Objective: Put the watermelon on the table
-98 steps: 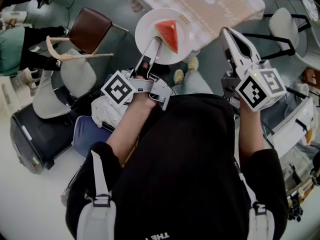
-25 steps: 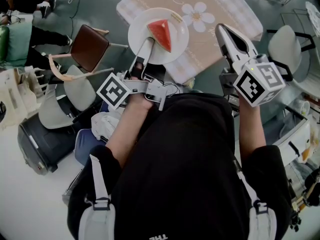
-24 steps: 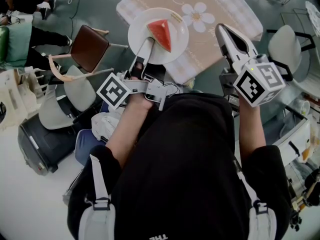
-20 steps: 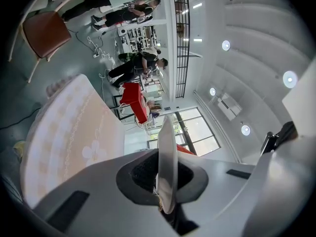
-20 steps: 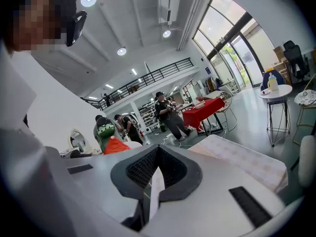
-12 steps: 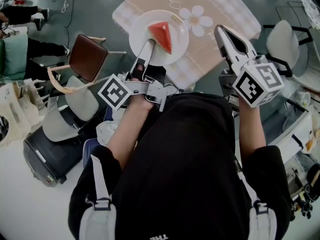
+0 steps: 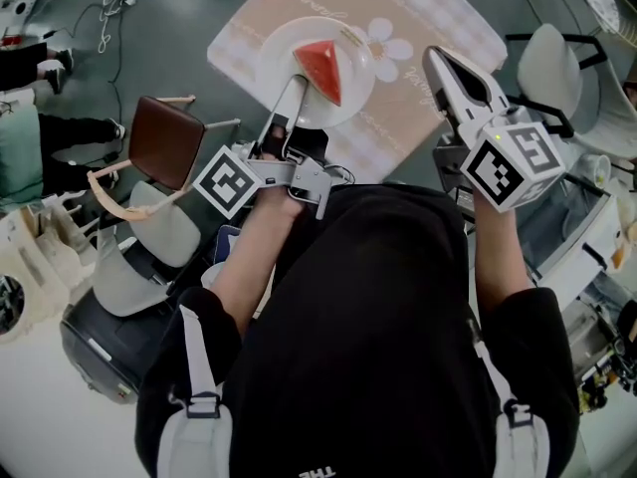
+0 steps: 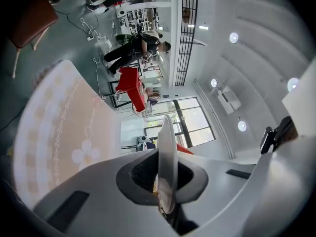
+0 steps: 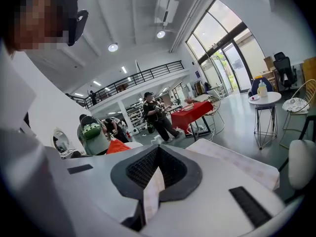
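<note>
Head view showed us the left gripper [image 7: 297,80] clamped on the thin rim of the round, glossy white plate [image 7: 282,46]. The plate carried the red triangular watermelon wedge [image 7: 320,68] over the near corner of the rectangular table [image 7: 438,13] with its beige checked, daisy-printed cloth, though we could not judge whether it touched the cloth. The right gripper [image 7: 434,58] hung just beside the plate, jaws together on nothing, with bare cloth open beyond and a brown-seated chair [image 7: 164,139] off the table's left edge.

Red watermelon wedge [image 7: 320,68] on white plate [image 7: 282,50]
</note>
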Tool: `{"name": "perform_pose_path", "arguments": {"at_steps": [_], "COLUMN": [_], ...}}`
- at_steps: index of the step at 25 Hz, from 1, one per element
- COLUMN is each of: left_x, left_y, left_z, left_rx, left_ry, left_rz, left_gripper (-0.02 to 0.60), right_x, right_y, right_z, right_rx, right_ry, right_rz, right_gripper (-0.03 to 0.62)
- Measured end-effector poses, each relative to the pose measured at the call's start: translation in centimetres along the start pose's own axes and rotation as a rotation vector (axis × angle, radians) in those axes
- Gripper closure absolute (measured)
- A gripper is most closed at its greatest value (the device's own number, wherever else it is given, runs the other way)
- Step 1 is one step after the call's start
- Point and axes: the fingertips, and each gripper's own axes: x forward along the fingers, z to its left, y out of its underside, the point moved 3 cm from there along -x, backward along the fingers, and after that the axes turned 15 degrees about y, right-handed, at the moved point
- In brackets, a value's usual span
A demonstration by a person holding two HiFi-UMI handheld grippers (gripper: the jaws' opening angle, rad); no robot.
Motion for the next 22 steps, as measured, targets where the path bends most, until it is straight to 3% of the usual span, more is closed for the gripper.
{"name": "perform_pose_path", "arguments": {"at_steps": [15, 22], "left_x": [1.7, 1.3], "left_y": [-0.6, -0.8], "left_z": [0.4, 1.9], "left_rx": [-0.053, -0.09], "left_ry": [0.059, 0.044], "left_rz": [0.1, 0.143], "left_gripper": [0.566, 0.566], "right_x": [-0.5, -0.3], "right_y": [-0.4, -0.8], "right_z": [0.1, 0.6], "right_rx": [0.023, 0.018], "right_ry": [0.1, 0.155], "right_rz": [-0.022, -0.033], "right_gripper": [0.583, 0.583]}}
